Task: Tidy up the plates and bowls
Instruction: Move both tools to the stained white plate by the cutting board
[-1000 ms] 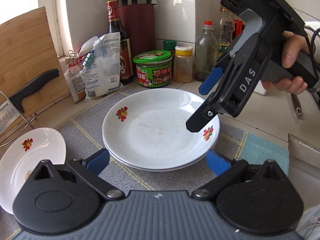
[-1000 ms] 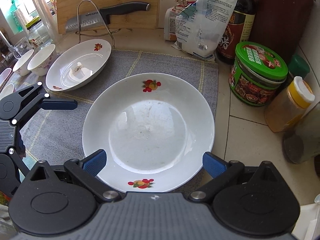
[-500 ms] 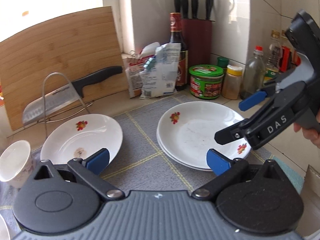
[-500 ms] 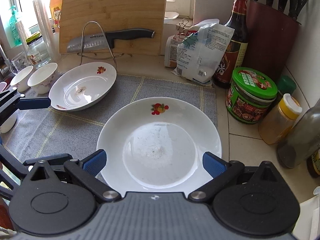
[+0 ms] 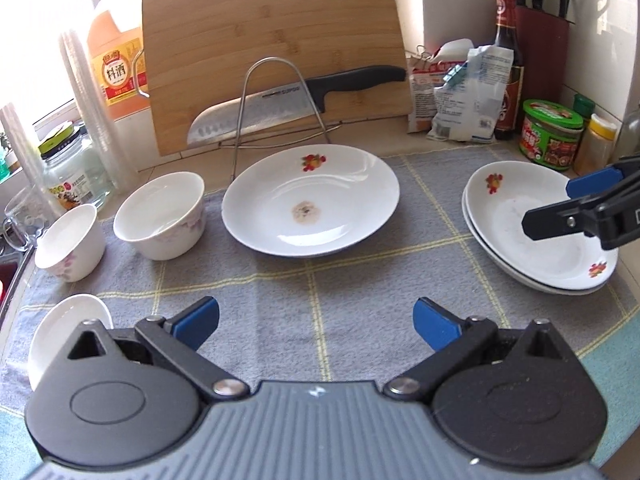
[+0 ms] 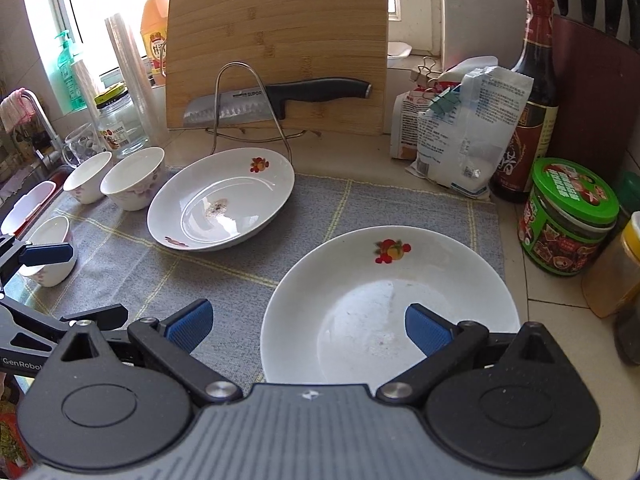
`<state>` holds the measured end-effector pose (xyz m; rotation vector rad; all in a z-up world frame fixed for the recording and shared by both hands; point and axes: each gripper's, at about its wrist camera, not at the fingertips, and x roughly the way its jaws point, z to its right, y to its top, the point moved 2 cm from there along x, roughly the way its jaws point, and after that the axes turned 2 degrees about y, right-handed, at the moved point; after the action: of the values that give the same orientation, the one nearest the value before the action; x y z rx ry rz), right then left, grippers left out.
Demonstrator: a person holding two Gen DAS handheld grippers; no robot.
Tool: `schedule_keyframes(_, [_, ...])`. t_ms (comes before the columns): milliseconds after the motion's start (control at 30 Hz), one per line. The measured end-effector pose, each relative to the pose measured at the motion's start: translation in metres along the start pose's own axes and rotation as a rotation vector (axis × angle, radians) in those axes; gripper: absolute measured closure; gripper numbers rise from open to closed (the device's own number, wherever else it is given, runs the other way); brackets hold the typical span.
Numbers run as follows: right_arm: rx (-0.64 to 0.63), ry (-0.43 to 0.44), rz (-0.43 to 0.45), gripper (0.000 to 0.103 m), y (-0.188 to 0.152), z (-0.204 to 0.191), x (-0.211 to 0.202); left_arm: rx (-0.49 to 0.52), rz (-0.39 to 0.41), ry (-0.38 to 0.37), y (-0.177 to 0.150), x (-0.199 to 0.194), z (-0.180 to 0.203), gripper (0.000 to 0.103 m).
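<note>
You are looking at a kitchen counter (image 6: 560, 300) of pale tiles, with a grey checked mat (image 5: 320, 288) spread over it and white tiled walls (image 5: 452, 4) behind. Daylight floods in from the window (image 6: 100, 4) at the back left, bright enough to wash out the panes. A bamboo cutting board (image 5: 272, 40) leans upright against the sill, and a dark red knife block (image 5: 542, 52) stands in the right corner.

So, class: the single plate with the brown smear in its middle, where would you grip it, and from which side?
Grip the stained plate by its near rim, coming in low from the front with the open left gripper. It is shallow and flat on the mat, so only the raised lip offers purchase; the knife rack crowds its far edge.
</note>
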<state>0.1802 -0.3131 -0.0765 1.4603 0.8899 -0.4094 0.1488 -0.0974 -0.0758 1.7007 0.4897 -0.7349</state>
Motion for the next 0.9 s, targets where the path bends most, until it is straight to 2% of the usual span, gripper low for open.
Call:
schedule_keyframes(200, [-0.011, 0.009, -0.017, 0.0, 0.002, -0.009, 0.009, 0.002, -0.033, -0.013, -0.004, 0.019, -0.011, 0.001])
schedule_keyframes(433, [-0.003, -0.063, -0.057, 0.0, 0.005, -0.017, 0.017, 0.012, -0.039, -0.09, -0.004, 0.059, -0.024, 0.001])
schedule_keyframes(600, [0.009, -0.072, -0.076, 0.0, 0.01, -0.022, 0.021, 0.028, -0.045, -0.136, 0.001, 0.087, -0.03, 0.001])
schedule_keyframes(767, [0.023, -0.069, -0.094, 0.0, 0.02, -0.029, 0.029, 0.041, -0.016, -0.201, 0.006, 0.101, -0.038, 0.001])
schedule_keyframes(900, [0.021, -0.032, -0.106, 0.0, 0.034, -0.035, 0.037, 0.079, 0.013, -0.246, 0.011, 0.108, -0.039, 0.001])
